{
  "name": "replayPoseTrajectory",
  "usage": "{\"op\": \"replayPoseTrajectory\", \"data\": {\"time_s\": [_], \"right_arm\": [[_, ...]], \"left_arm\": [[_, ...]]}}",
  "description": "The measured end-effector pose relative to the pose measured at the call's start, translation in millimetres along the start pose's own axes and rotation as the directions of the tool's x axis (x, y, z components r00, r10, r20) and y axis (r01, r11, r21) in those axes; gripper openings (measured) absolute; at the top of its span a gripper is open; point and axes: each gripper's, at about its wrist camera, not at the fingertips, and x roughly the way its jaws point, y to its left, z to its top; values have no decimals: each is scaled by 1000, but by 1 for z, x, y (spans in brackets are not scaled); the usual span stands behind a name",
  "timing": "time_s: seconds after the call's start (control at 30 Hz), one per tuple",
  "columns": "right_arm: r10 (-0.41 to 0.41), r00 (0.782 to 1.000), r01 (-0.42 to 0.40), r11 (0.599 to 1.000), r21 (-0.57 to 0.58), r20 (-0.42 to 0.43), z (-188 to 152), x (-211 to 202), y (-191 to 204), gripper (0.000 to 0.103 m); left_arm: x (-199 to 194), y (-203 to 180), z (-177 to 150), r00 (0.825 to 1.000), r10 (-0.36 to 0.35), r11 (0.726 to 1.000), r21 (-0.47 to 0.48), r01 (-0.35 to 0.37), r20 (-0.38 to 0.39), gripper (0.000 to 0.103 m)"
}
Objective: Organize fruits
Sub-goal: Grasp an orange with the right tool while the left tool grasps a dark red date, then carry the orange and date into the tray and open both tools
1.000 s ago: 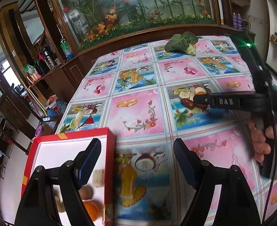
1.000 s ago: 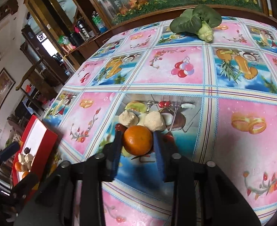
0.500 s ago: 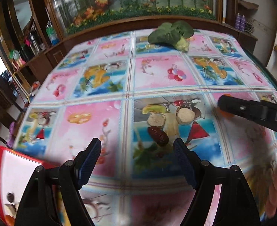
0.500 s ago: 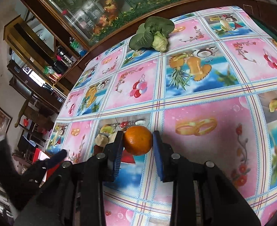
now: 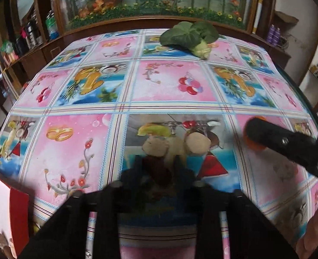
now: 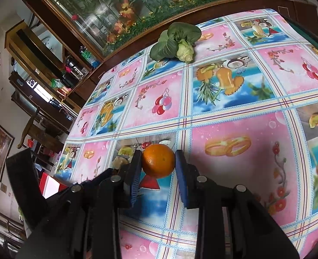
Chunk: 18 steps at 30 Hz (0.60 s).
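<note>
Right gripper (image 6: 158, 168) fingers grasp the orange (image 6: 158, 160); left gripper (image 5: 156, 168) fingers bracket the red date (image 5: 156, 169), contact blurred, undeterminable. Advise squeezing gently.

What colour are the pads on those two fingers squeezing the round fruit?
Blue, ribbed pads on the right gripper, gripping a round orange fruit; clearest in the right wrist view.

The left gripper (image 5: 158, 168) is motion-blurred — its grip on the dark red fruit (image 5: 156, 169) can't be judged. Beside that fruit, the red tray (image 5: 18, 211) is cut off at the edge.
</note>
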Motion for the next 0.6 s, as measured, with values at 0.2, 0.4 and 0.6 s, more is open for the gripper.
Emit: {"op": "replayPoseTrajectory", "data": {"time_s": [0.2,0.4,0.6], "right_arm": [[14,1000,-14,1000,-18,12,-1,-5,5,33],[89,995,-85,993,-86,52,-8,-15,26,33],[184,977,-158,964,-214,109,-26,-29,69,33]], "left_arm": [[-23,2,-7,997,46,999,21,-47,63,23],[-75,15,-15,969,138,989,28,-147,204,23],[-127,50,-32,941,170,985,-10,-174,293,23]]}}
